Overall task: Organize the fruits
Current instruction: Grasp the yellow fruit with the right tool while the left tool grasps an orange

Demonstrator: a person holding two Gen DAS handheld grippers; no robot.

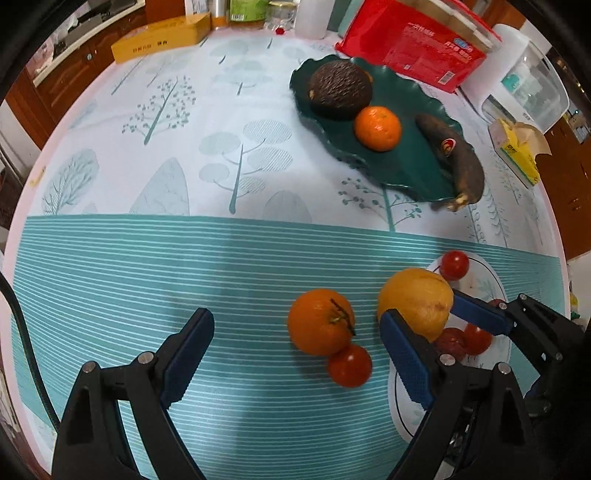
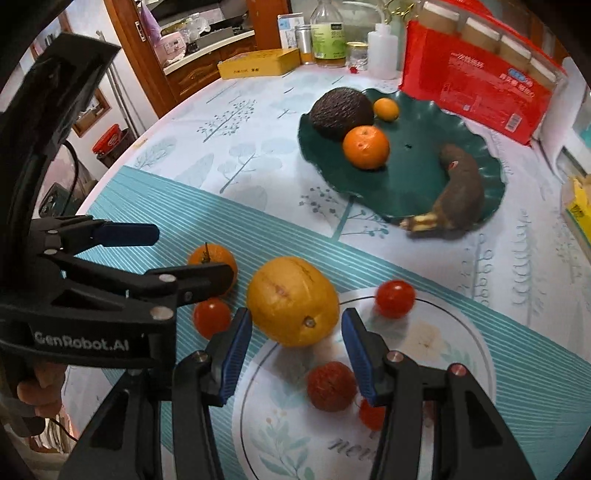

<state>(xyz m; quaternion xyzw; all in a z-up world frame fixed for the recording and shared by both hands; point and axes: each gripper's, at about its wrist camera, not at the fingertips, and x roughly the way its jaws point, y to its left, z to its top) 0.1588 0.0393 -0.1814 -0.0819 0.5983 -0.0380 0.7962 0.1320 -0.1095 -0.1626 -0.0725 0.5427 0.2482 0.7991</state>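
Note:
A yellow-orange citrus fruit (image 2: 292, 301) lies on the rim of a white floral plate (image 2: 461, 354). My right gripper (image 2: 295, 341) is open, its pads on either side of the fruit's near end, not touching; it also shows in the left wrist view (image 1: 437, 317). My left gripper (image 1: 297, 334) is open and empty above the cloth, with an orange (image 1: 320, 321) and a small tomato (image 1: 349, 365) between its fingers. The white plate holds a lychee (image 2: 331, 386) and tomatoes (image 2: 394, 298). A dark green plate (image 2: 417, 177) holds an avocado (image 2: 341, 112), an orange (image 2: 365, 146), a small orange (image 2: 386, 108) and a brown banana (image 2: 460, 195).
A red package (image 2: 476, 81), bottles (image 2: 328, 33) and a yellow box (image 2: 258, 63) stand along the table's far edge. A yellow tissue pack (image 1: 517, 149) and a clear appliance (image 1: 532, 88) sit at the right. The tree-patterned tablecloth (image 1: 184, 147) stretches left.

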